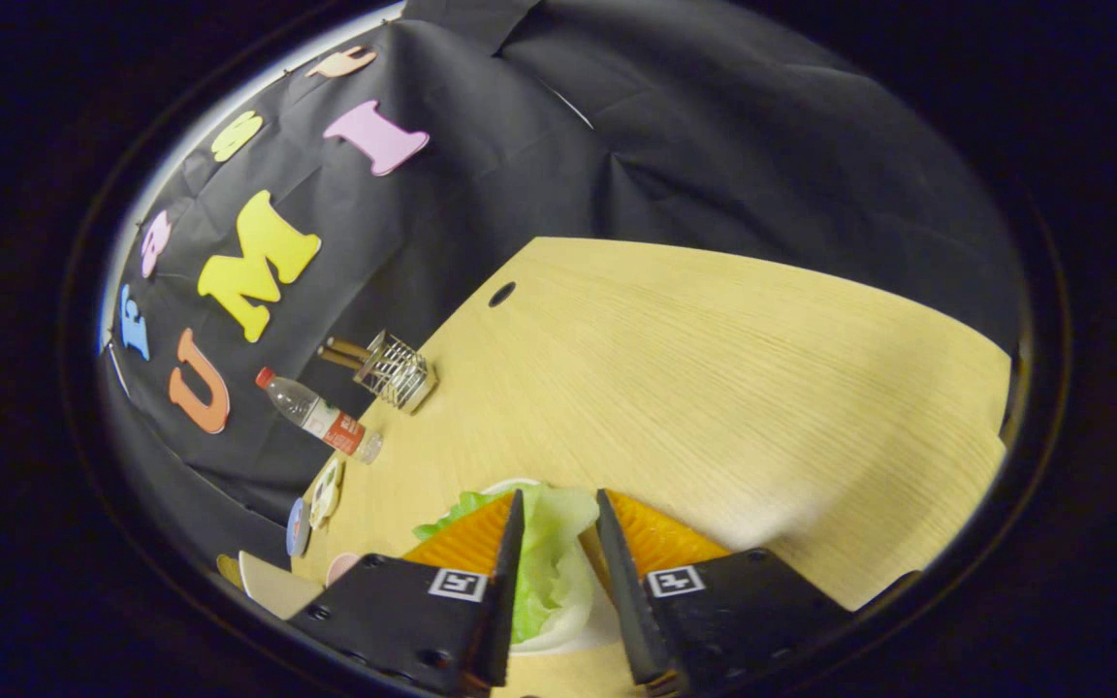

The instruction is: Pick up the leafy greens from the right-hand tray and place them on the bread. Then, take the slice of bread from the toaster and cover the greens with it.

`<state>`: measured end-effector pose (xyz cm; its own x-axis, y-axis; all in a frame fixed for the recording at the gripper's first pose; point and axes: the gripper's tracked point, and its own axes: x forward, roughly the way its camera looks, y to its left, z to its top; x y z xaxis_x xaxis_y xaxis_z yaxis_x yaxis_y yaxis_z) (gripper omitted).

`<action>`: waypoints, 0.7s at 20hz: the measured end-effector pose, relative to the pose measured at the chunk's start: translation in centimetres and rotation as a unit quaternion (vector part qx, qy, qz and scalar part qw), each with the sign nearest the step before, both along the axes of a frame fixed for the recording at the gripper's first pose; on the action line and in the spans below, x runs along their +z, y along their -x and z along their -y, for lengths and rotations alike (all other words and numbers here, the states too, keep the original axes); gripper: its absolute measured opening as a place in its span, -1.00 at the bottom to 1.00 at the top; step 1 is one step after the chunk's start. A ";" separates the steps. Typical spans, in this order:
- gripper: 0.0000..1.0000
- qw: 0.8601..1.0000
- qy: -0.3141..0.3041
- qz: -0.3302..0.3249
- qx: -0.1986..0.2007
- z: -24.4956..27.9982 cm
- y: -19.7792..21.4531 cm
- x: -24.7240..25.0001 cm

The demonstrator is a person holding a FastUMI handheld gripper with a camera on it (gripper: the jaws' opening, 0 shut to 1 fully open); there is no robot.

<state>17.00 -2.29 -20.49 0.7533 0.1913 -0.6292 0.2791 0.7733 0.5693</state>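
Observation:
The leafy greens (pixel 554 548), pale green and crinkled, sit between my two fingers, and both fingertips (pixel 516 519) press against the leaves. My gripper (pixel 559 504) is shut on them, with a narrow gap filled by the greens. Under the greens a white tray (pixel 573 635) shows, its rim also peeking out just beyond the fingertips. The whole view is tilted, with the wooden table (pixel 714 388) sloping away beyond the fingers.
Beyond the fingers to the left, near the table's edge by the black cloth wall, stand a wire mesh holder (pixel 396 370) with brown sticks and a clear plastic bottle (pixel 318 415). Small flat pieces (pixel 324 492) lie closer. A dark hole (pixel 501 294) marks the tabletop.

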 end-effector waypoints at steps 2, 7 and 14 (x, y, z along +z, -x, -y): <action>-0.74 1.000 0.002 0.013 0.003 0.5 -0.6 0.7; -1.00 0.996 0.036 0.075 0.043 -0.1 -1.1 4.3; -1.00 0.987 0.016 0.144 0.068 -3.2 0.3 11.5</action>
<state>16.72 0.93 -8.95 0.8708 0.2867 -0.3994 0.0009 0.8114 0.5845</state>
